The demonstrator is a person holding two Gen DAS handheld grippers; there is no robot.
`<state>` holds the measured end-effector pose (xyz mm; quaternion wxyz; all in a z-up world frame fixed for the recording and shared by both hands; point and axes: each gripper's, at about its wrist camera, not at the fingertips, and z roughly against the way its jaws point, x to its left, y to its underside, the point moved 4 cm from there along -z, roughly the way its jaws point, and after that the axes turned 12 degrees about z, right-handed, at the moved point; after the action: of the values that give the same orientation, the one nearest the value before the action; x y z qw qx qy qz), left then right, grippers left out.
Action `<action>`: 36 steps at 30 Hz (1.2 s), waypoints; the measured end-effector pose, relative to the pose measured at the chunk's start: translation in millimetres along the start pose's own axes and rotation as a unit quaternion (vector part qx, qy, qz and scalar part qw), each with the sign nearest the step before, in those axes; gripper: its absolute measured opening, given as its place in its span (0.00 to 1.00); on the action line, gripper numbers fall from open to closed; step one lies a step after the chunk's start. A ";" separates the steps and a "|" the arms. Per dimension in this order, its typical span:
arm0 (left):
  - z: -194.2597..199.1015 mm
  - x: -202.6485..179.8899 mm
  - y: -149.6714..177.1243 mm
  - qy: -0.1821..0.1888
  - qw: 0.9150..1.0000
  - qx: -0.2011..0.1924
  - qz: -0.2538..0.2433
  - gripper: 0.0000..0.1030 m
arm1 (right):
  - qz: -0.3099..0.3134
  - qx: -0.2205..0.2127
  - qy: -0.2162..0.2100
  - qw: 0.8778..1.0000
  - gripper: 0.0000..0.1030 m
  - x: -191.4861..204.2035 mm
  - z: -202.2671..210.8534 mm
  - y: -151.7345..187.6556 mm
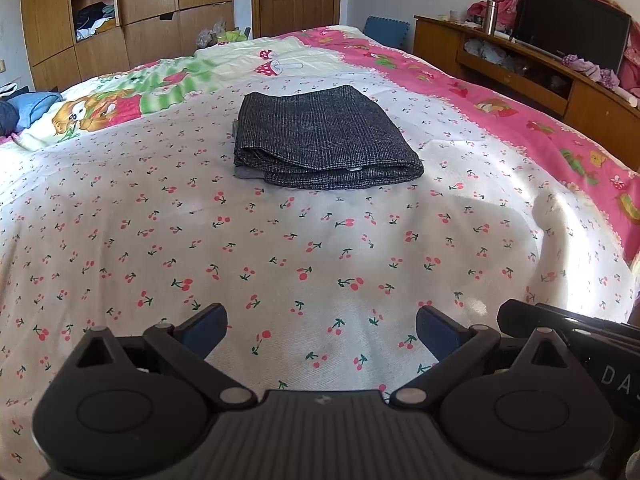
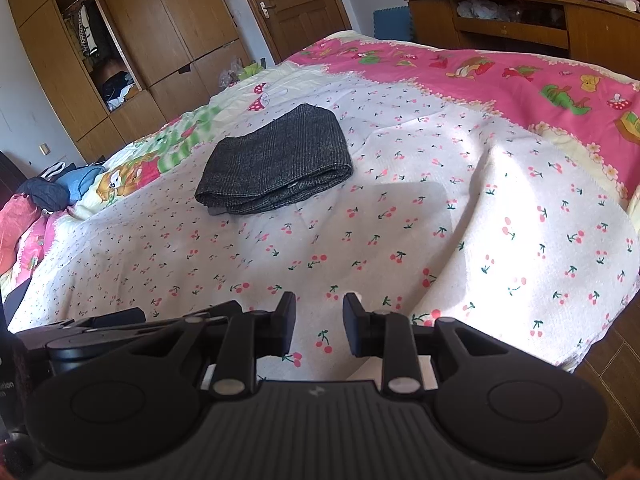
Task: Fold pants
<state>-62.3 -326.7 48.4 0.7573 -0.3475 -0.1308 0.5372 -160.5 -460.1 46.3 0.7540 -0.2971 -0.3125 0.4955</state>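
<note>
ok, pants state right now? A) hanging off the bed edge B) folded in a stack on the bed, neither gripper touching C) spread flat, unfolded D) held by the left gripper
B: the grey checked pants lie folded on the cherry-print bedsheet, with the left gripper and right gripper empty, well short of them.

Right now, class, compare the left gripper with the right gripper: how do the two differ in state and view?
The left gripper has its fingers spread wide; the right gripper has its fingers drawn close, with only a narrow gap. The left gripper faces the folded pants nearly head-on; the right gripper sees the pants to its left and farther off. Shared: both are empty, hang over the cherry-print bedsheet, and touch nothing.
</note>
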 end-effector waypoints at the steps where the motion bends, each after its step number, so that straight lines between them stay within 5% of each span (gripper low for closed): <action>1: 0.1 0.0 -0.1 0.000 1.000 0.000 0.000 1.00 | 0.001 0.000 0.000 1.000 0.27 0.1 -0.1 0.2; 36: 1.7 3.7 0.9 0.004 1.000 -0.003 0.003 1.00 | 0.006 -0.005 0.011 1.000 0.29 -1.0 2.4 0.3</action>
<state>-62.5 -322.5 48.4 0.7554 -0.3522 -0.1281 0.5375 -162.9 -460.6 47.4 0.7531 -0.3082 -0.3048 0.4948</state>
